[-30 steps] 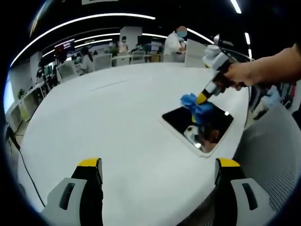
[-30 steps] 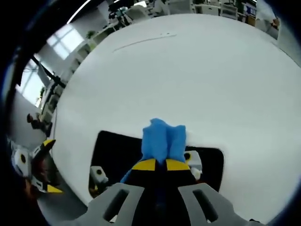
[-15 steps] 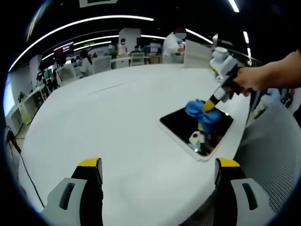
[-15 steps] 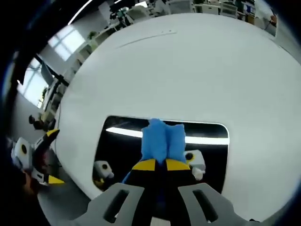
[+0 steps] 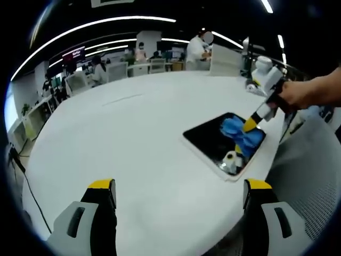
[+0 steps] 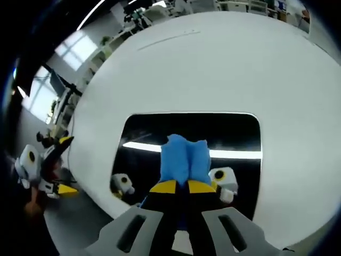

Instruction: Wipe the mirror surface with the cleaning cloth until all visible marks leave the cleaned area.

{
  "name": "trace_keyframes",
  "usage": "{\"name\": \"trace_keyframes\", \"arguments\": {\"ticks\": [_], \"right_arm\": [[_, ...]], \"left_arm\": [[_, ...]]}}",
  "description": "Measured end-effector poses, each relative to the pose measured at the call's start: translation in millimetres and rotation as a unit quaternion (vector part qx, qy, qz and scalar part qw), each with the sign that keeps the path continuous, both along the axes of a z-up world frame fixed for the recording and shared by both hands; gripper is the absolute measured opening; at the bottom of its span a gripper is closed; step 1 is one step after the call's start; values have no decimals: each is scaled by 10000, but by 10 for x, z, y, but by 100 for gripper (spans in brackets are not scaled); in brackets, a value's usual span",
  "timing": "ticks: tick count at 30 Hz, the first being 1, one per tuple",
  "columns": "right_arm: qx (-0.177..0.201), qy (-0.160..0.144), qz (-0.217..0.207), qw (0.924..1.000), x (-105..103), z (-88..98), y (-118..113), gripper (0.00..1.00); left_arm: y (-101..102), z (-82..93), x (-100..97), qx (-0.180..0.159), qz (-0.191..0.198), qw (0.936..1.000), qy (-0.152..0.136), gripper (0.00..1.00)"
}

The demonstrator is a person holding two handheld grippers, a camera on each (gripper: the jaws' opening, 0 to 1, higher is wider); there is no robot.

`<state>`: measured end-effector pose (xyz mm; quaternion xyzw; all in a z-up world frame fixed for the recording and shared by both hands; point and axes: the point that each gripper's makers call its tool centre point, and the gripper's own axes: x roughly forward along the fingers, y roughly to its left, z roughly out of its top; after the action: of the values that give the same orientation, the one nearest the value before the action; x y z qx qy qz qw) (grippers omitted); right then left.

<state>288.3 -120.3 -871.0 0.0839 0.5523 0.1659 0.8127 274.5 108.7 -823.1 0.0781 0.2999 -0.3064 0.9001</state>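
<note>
My right gripper [image 6: 177, 185] has dragged the cleaning cloth [image 6: 184, 158] toward the mirror's [image 6: 234, 136] near edge — fingers clamped shut on it. Left gripper [image 5: 178, 193] idles wide open, empty, over the white surface [image 5: 117, 138]. I'd judge this stroke nearly finished.

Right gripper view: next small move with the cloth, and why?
Probably sweep the blue cloth forward across the mirror toward its far edge. The right gripper is shut on the cloth, which sits on the near half of the glass, with a bare dark stretch ahead. Whether marks remain there can't be told.
</note>
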Motion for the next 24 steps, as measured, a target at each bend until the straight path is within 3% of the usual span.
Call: {"name": "trace_keyframes", "arguments": {"ticks": [13,24], "right_arm": [[175,46,-80,9998,-178,0,7,0],[376,219,-165,9989,-339,9,17,0]], "left_arm": [[48,-12,12,-74,127,9999,41,99],[-10,-5,-12,-26,-32,10000,19,99]]}}
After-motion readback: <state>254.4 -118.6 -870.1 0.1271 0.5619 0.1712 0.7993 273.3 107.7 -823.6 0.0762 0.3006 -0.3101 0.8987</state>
